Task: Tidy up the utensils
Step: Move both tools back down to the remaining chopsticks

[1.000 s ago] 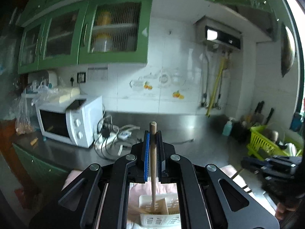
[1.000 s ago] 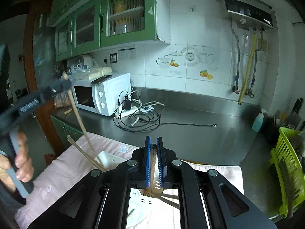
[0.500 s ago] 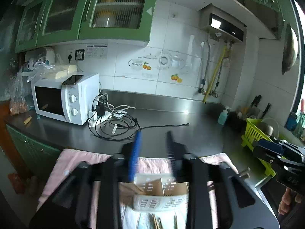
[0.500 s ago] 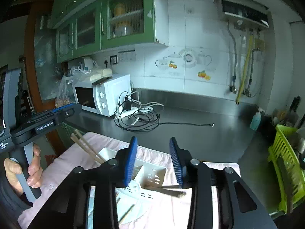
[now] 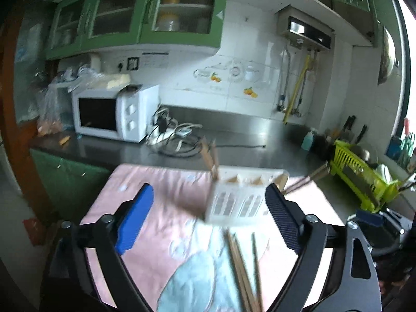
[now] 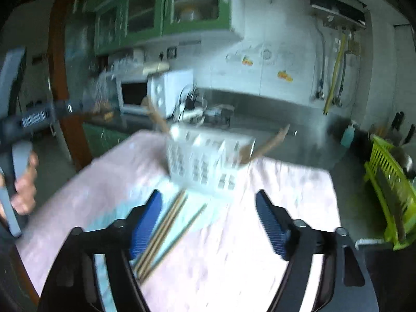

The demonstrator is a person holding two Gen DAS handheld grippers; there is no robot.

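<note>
A white slotted utensil holder point(image 5: 241, 197) stands on a pink cloth point(image 5: 161, 202); it also shows in the right wrist view point(image 6: 208, 163). Wooden sticks point(image 5: 209, 156) lean out of its left end, and a wooden utensil point(image 6: 270, 143) leans out of its right end. Three loose chopsticks point(image 5: 244, 267) lie on the cloth in front of it, seen also in the right wrist view point(image 6: 166, 231). My left gripper point(image 5: 208, 221) is open wide and empty, short of the holder. My right gripper point(image 6: 208, 221) is open wide and empty, above the chopsticks. Both views are motion-blurred.
A white microwave point(image 5: 114, 111) and tangled cables point(image 5: 174, 140) sit on the steel counter point(image 5: 249, 135) behind the cloth. A yellow-green dish rack point(image 5: 364, 176) stands at the right. A blue soap bottle point(image 5: 308, 140) is by the wall.
Both grippers went from shut on wooden utensils to wide open and empty. The utensils now stand in the holder. Both grippers have pulled back and tilted down toward the cloth.
</note>
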